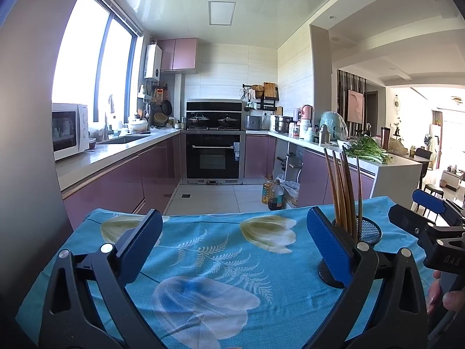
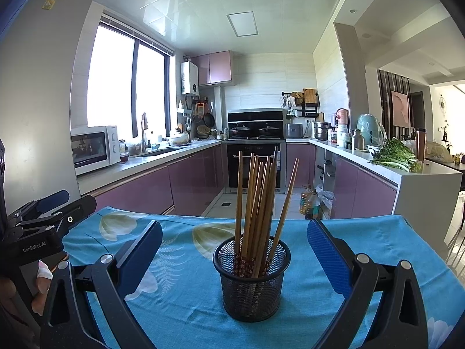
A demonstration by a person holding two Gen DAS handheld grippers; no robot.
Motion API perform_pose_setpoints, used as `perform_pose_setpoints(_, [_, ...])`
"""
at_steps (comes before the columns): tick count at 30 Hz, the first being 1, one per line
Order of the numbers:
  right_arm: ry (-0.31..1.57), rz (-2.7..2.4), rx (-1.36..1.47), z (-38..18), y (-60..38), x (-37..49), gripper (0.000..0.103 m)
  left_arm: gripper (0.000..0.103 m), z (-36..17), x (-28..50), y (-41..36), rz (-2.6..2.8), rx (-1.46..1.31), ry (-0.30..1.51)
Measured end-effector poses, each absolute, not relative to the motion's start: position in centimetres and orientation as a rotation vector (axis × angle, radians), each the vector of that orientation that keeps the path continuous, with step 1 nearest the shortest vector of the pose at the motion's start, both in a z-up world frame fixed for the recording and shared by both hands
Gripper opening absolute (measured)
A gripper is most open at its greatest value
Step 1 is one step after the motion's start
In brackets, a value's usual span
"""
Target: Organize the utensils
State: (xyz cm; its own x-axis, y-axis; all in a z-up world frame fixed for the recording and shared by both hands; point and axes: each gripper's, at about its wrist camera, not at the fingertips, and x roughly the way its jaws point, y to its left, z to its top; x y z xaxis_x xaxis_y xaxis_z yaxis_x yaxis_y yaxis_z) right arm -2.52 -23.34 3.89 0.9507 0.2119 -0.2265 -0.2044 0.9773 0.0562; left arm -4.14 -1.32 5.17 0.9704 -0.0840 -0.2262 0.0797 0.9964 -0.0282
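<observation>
A black mesh cup (image 2: pixel 252 279) stands upright on the blue floral tablecloth (image 2: pixel 186 305), holding several wooden chopsticks (image 2: pixel 255 200) that lean at slight angles. My right gripper (image 2: pixel 234 250) is open, its blue pads spread to either side of the cup without touching it. In the left wrist view the same cup (image 1: pixel 366 232) and chopsticks (image 1: pixel 343 189) sit behind my right-hand pad. My left gripper (image 1: pixel 234 241) is open over bare cloth (image 1: pixel 209 261), holding nothing. The right gripper (image 1: pixel 430 218) shows at the far right of that view.
The table's far edge drops to a tiled kitchen floor (image 2: pixel 221 200). Oil bottles (image 2: pixel 309 200) stand on the floor beyond it. Purple cabinets and counters (image 2: pixel 139 186) line both sides, with an oven (image 2: pixel 252 168) at the back. A hand (image 1: pixel 447 293) grips the right tool.
</observation>
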Motion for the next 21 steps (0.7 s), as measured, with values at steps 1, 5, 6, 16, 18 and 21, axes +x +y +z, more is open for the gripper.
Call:
perform_pose_setpoints(1, [0.234, 0.211, 0.033, 3.84, -23.39, -2.59, 0.097, 0.098, 5.18, -4.13, -1.32, -0.083, -0.018, 0.229])
perform_pose_setpoints(5, [0.233, 0.21, 0.032, 3.85, -23.39, -2.57, 0.097, 0.098, 5.17, -4.07, -1.3, -0.082, -0.018, 0.23])
perform_pose_setpoints(6, [0.232, 0.21, 0.033, 3.85, -23.39, -2.57, 0.097, 0.098, 5.18, -4.1, -1.37, -0.082, -0.019, 0.23])
perform_pose_setpoints(16, [0.228, 0.208, 0.034, 3.82, -23.45, -2.5, 0.097, 0.098, 5.27, -4.11, -1.29, -0.08, -0.015, 0.226])
perform_pose_setpoints(18, [0.23, 0.208, 0.035, 3.83, -23.46, -2.48, 0.097, 0.098, 5.26, -4.14, -1.38, -0.08, -0.015, 0.225])
perform_pose_setpoints(21, [0.228, 0.207, 0.034, 3.83, -23.52, -2.45, 0.097, 0.098, 5.24, -4.13, -1.35, -0.08, -0.015, 0.225])
